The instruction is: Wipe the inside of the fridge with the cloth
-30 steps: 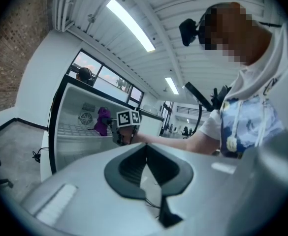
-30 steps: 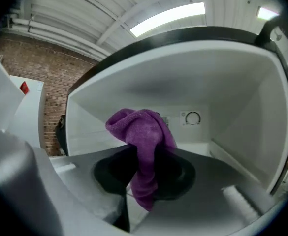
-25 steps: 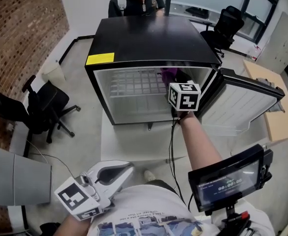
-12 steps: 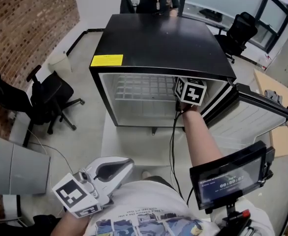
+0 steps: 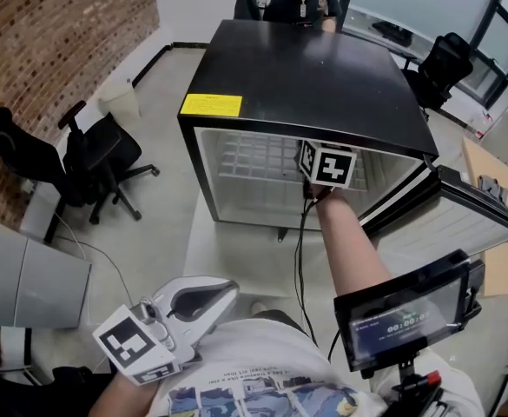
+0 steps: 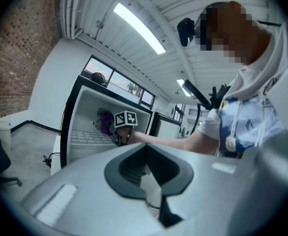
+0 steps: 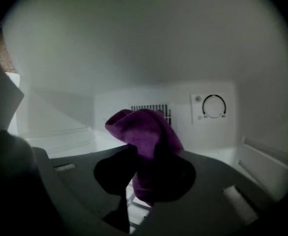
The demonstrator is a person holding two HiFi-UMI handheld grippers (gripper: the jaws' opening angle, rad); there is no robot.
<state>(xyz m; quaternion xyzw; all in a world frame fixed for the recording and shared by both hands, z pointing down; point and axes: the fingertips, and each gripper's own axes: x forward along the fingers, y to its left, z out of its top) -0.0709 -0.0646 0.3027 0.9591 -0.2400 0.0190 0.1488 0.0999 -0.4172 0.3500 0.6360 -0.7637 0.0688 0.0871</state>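
Looks out over the left tongs (image 6: 146, 154), tips pressed together on nothing. Beyond, far left, takes in the open fridge (image 6: 80, 132), with the right tongs (image 6: 112, 129) reaching inside, purple cloth (image 6: 105, 124) at their tip.

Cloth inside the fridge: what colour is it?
Purple cloth, clearest in the right gripper view.

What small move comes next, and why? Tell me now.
Probably ease the right gripper forward until the cloth presses on the back wall of the fridge, then start a sideways stroke. The jaws are shut on the purple cloth inside the fridge, and it seems to hang short of the wall by the vent and dial.
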